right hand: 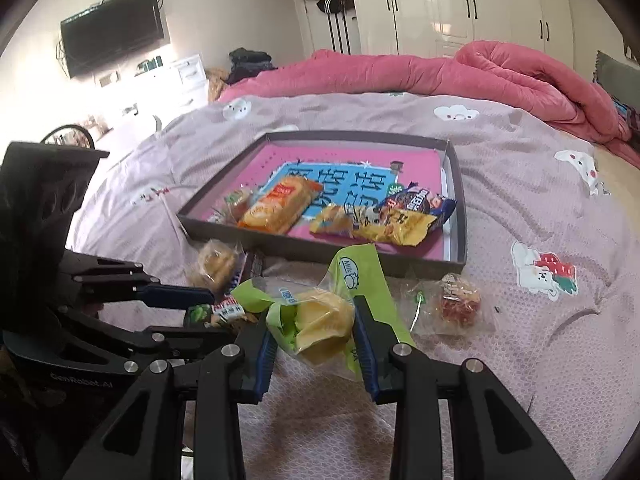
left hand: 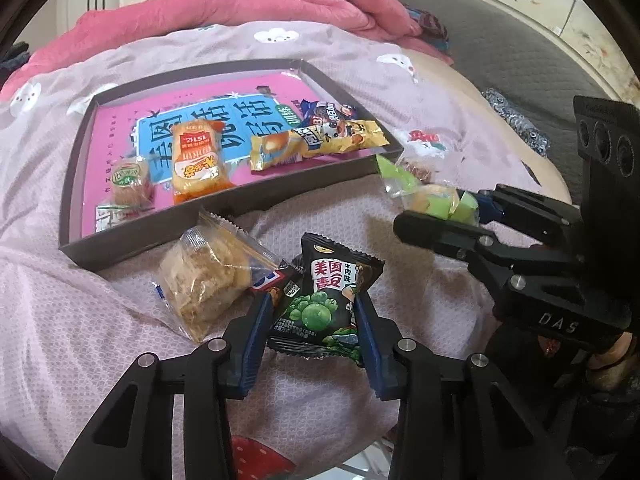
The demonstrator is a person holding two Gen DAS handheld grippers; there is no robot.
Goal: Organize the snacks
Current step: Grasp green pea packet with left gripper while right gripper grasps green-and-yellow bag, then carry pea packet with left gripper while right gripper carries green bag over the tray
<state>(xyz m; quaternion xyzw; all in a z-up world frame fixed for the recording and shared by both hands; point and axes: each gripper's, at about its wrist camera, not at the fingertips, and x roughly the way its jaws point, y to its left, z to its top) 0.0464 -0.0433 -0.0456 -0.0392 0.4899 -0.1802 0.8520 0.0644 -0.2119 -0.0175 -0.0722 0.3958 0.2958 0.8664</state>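
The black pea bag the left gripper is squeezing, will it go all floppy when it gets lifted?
Probably a bit. The black pea bag is thin crinkly film, already dented between the left gripper fingers, so its ends may droop. It looks small and puffy, so likely light. The glossy wrapper could slip, though the pads sit on both sides of it.

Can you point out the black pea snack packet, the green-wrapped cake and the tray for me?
Black pea snack packet [left hand: 326,300]: left wrist view, printed front.
Green-wrapped cake [right hand: 320,320]: right wrist view, yellow cake.
Tray [left hand: 224,204]: left wrist view, near wall.
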